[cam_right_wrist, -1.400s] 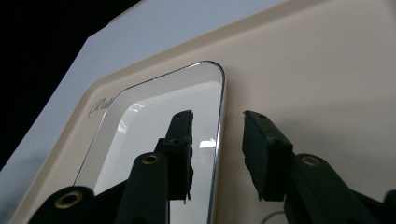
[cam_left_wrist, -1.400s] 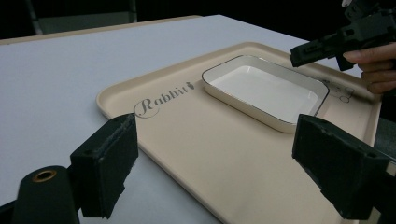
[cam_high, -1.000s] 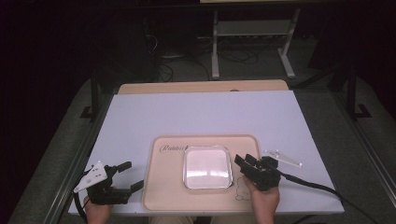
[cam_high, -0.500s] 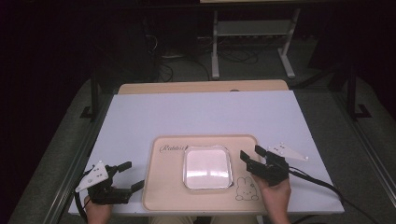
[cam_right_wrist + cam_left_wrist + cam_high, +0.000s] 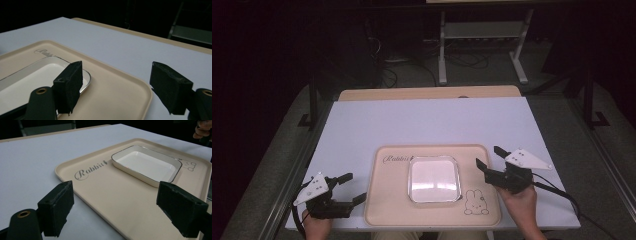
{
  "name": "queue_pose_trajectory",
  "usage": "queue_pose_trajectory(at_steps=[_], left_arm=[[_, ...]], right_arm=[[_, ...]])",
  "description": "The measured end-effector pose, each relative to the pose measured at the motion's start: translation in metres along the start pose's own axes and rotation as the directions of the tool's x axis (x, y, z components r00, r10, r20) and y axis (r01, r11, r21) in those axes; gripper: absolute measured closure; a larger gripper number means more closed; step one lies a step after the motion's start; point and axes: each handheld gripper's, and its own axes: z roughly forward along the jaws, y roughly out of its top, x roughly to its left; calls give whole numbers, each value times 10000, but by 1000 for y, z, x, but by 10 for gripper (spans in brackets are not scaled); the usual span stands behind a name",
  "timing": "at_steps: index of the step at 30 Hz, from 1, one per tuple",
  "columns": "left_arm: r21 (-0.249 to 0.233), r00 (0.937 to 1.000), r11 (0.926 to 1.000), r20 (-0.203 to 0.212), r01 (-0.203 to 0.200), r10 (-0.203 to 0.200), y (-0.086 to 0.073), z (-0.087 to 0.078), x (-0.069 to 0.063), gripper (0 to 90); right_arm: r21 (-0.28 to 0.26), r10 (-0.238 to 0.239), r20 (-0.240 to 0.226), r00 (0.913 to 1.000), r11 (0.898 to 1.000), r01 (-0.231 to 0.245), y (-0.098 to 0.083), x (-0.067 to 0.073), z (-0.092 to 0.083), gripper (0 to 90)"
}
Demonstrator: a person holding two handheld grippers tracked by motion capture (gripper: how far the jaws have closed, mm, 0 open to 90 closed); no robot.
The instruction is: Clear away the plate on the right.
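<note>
A white square dish (image 5: 434,178) with a thin dark rim sits in the middle of a beige tray (image 5: 392,210) printed with a rabbit and lettering. My right gripper (image 5: 488,156) hovers over the tray's right edge, a short way from the dish. Its jaws have just been opening and stand wide apart with nothing between them. In the right gripper view the gripper (image 5: 120,85) looks over the tray's corner (image 5: 140,91), with the dish (image 5: 30,80) at the left. My left gripper (image 5: 356,186) rests open just left of the tray, and its own view (image 5: 117,212) shows the tray (image 5: 105,195) and the dish (image 5: 147,163).
The tray lies on a white table top (image 5: 427,122) near its front edge. A wooden board (image 5: 427,93) runs along the far edge. Beyond it stands a metal rack (image 5: 482,45) on the dark floor. The right hand (image 5: 203,128) shows at the top right of the left gripper view.
My right gripper has drawn back to the right from the dish's right rim to the tray's edge, lifting a little, and its jaws have spread wider. The left gripper has kept still.
</note>
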Motion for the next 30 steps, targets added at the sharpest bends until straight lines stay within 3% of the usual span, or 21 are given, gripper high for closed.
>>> queue_pose_trajectory(at_steps=[7,8,16,30], left_arm=[[92,10000,9999,-16,-46,46,0,2,-1,140],[110,10000,9999,-24,-62,62,0,2,-1,140],[149,9999,9998,-134,-89,91,0,1,-2,140],[284,9996,9994,-206,-209,215,-1,2,-2,140]], right_arm=[[-50,-272,4,9996,9996,272,0,-10,-5,244],[-101,-557,55,9984,9984,557,0,-15,-8,229],[-212,-1081,222,9939,9939,1085,-4,-23,-16,205],[-66,-855,406,9955,9963,858,-26,-41,-37,175]])
